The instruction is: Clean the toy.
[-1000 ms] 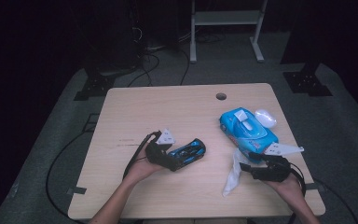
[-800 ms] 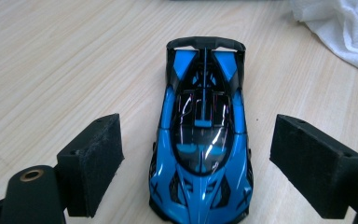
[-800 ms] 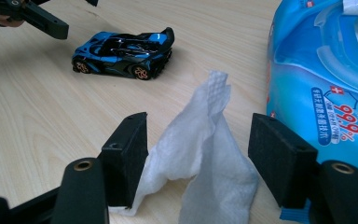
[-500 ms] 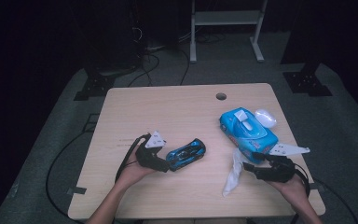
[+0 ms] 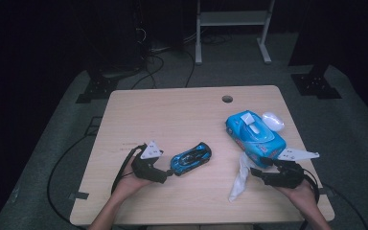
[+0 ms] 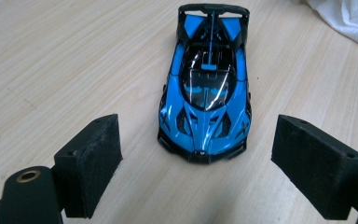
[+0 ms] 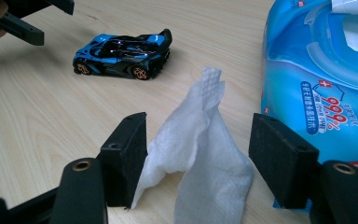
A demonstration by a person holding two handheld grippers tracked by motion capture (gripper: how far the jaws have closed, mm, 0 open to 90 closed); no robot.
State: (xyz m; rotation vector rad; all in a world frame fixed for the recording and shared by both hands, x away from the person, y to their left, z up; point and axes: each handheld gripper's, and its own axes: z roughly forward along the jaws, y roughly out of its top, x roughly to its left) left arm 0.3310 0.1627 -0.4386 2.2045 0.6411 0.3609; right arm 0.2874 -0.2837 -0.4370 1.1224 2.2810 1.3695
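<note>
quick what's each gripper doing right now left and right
Left gripper: open, holding nothing; the blue toy car sits just ahead.
Right gripper: open, white wipe between its jaws, not clamped.

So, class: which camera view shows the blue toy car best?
The left gripper view: the toy car sits close, nose-on and sharp. The right gripper view shows its side farther off; the high view shows it small.

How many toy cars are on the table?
1. The small blue and black toy car sits on the light wooden table, just ahead of the left claw, left of the crumpled white wipe. Nothing seems to hide another.
</note>
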